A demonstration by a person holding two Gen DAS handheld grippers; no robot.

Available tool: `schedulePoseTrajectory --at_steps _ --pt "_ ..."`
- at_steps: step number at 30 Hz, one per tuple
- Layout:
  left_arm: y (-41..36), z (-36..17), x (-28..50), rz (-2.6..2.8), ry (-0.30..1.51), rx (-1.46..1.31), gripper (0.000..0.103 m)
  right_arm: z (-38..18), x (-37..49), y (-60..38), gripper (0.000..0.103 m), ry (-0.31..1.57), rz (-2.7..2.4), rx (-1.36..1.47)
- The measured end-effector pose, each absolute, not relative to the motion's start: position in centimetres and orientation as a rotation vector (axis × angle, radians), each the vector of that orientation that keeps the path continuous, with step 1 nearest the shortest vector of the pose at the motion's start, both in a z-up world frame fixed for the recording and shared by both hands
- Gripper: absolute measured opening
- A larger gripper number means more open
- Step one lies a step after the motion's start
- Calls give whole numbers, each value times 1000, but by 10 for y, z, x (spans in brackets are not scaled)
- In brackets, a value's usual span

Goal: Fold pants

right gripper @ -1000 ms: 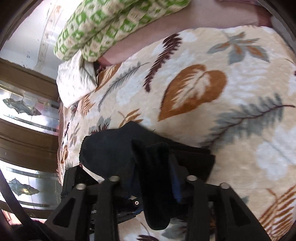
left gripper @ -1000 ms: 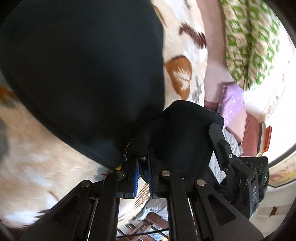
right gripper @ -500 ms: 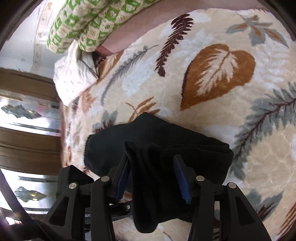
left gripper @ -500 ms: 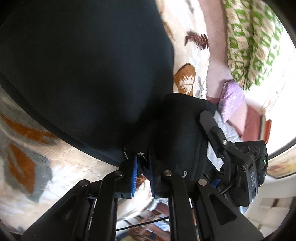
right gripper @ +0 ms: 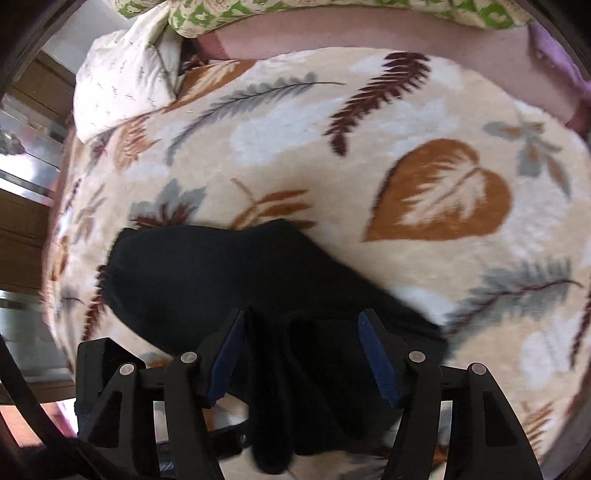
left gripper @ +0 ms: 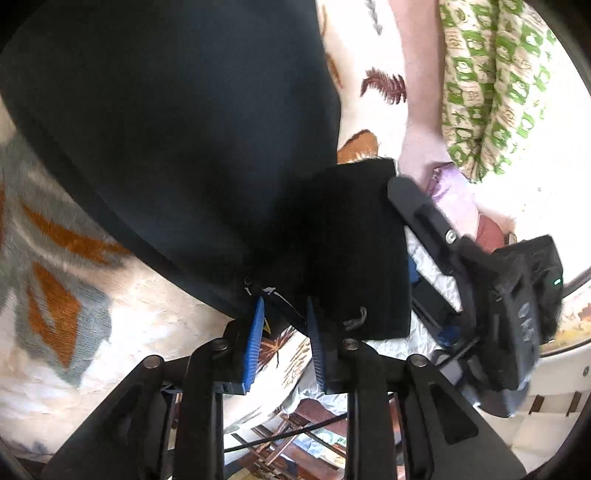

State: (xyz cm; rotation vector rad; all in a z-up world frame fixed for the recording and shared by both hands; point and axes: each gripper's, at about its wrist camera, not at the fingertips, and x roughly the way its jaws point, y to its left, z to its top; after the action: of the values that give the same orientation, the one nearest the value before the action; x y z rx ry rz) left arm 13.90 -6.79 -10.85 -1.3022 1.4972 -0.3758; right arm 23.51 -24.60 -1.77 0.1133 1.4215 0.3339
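Note:
The black pants lie spread over the leaf-patterned blanket and fill the upper left of the left wrist view. My left gripper sits at their near edge. Its jaws are opening, and the blue pads stand a little apart with only a thin hem and threads at their tips. A folded flap of the pants hangs beside one of the right gripper's fingers. In the right wrist view my right gripper points down, its jaws opening wide, with bunched black fabric loose between the pads.
A green-and-white patterned quilt and a pink sheet lie at the far side of the bed. A white pillow and mirrored wardrobe doors are at the left. A purple cushion lies beyond the right gripper.
Both grippers were shut on the black fabric and have now opened. The right one opened much wider and tipped further down. The folded flap has settled lower onto the blanket.

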Motion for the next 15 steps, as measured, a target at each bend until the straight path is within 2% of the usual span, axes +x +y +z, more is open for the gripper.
schedulePoseTrajectory --at_steps 1,3,4,11,15 --pt "-63 -107 137 -354 1493 -1299 22 -16 234 -250 65 1413 326 133" --pt "-56 -107 134 -343 1501 -1309 40 -12 231 -260 65 1403 333 189" --pt "-55 -108 133 -335 1517 -1311 42 -9 229 -268 65 1386 336 230" --pt "-33 -109 124 -294 1550 -1223 42 -1 217 -287 67 1340 412 446" --pt "-17 -99 126 -275 1503 -1165 42 -19 207 -275 67 1359 548 635"
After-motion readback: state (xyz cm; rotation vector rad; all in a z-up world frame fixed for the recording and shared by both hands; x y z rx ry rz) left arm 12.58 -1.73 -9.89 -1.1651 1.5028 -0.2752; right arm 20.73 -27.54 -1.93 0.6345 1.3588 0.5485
